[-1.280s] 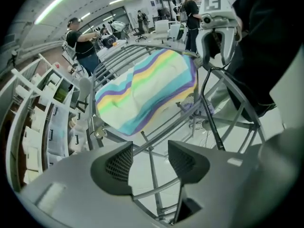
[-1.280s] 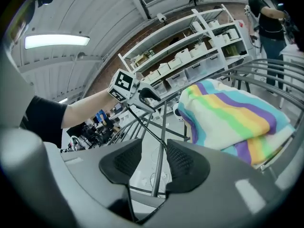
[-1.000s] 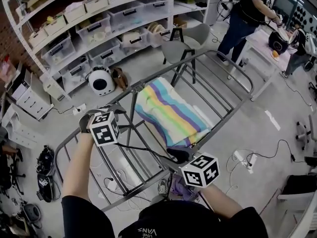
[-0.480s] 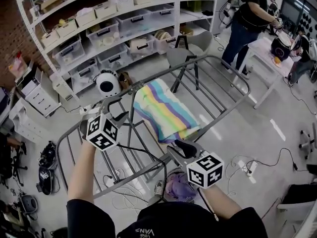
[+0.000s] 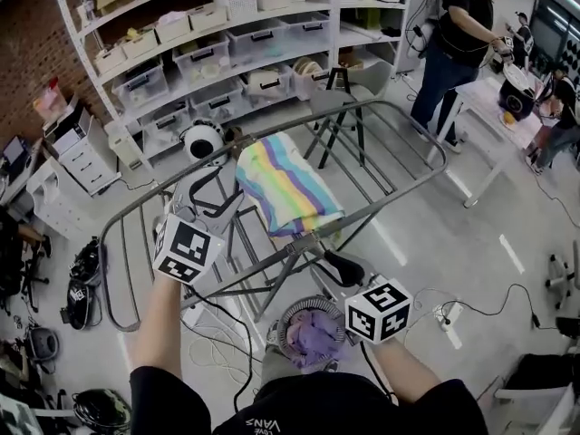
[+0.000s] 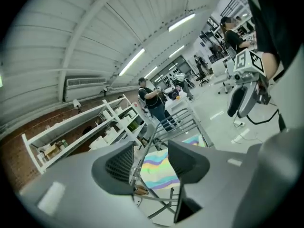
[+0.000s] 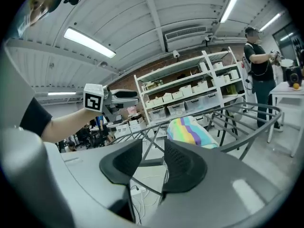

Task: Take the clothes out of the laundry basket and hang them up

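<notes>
A grey metal drying rack [image 5: 400, 115] stands in front of me with a rainbow-striped towel [image 5: 285, 184] draped over its rails. Below its near edge sits a round laundry basket [image 5: 284, 320] holding purple clothes [image 5: 317, 338]. My left gripper [image 5: 210, 191] hovers over the rack's left part, open, with nothing between its jaws; the towel [image 6: 160, 169] shows through the gap. My right gripper [image 5: 333, 261] is at the rack's near rail above the basket, open and empty. Each gripper appears in the other's view: the right gripper [image 6: 242, 99] and the left gripper [image 7: 121, 95].
White shelves [image 5: 227, 43] with storage bins line the back wall. A person [image 5: 458, 34] stands at a white table [image 5: 489, 89] at the right. A chair [image 5: 362, 71] is behind the rack, a drawer cabinet [image 5: 82, 148] at the left, and cables [image 5: 435, 302] on the floor.
The head view has swung so the whole basket shows below the rack. Both grippers have risen beside the rack's near rail, and the left one has turned. Neither holds anything.
</notes>
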### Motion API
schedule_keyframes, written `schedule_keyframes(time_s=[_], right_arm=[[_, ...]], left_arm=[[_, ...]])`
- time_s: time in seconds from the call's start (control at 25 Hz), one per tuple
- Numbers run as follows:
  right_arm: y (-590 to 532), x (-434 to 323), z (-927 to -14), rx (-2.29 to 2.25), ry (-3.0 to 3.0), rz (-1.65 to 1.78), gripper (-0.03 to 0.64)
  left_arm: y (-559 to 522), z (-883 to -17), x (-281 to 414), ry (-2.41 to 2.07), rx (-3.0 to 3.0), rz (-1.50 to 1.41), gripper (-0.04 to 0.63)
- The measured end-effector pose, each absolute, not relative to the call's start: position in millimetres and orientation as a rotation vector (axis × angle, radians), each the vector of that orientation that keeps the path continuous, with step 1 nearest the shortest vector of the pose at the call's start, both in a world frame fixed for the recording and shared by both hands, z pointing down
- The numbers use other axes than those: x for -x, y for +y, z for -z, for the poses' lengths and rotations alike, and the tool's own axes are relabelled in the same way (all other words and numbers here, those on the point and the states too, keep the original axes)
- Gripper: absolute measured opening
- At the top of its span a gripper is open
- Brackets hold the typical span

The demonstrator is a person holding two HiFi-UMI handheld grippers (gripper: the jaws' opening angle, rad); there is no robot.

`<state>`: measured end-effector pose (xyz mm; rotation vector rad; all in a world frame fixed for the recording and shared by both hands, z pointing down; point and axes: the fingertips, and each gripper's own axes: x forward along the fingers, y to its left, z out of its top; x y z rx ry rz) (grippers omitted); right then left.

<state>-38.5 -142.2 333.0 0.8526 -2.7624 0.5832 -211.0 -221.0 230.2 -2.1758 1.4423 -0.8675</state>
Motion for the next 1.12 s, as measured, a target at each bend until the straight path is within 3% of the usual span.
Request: schedule_keyframes(time_s=[0.4,1.12], right_arm=[[-108.5,-11.5,-343.2,-0.810,-2.773,-0.525,0.146],[-38.9,-16.2,-350.6,-0.835,-2.822,-0.551,0.118]], left_arm=[[-139.4,-267.4,153.8,1.621,2.147,0.772,0.204],[-3.1,-324.6,127.6,1.879,2.261,0.540,0.201]])
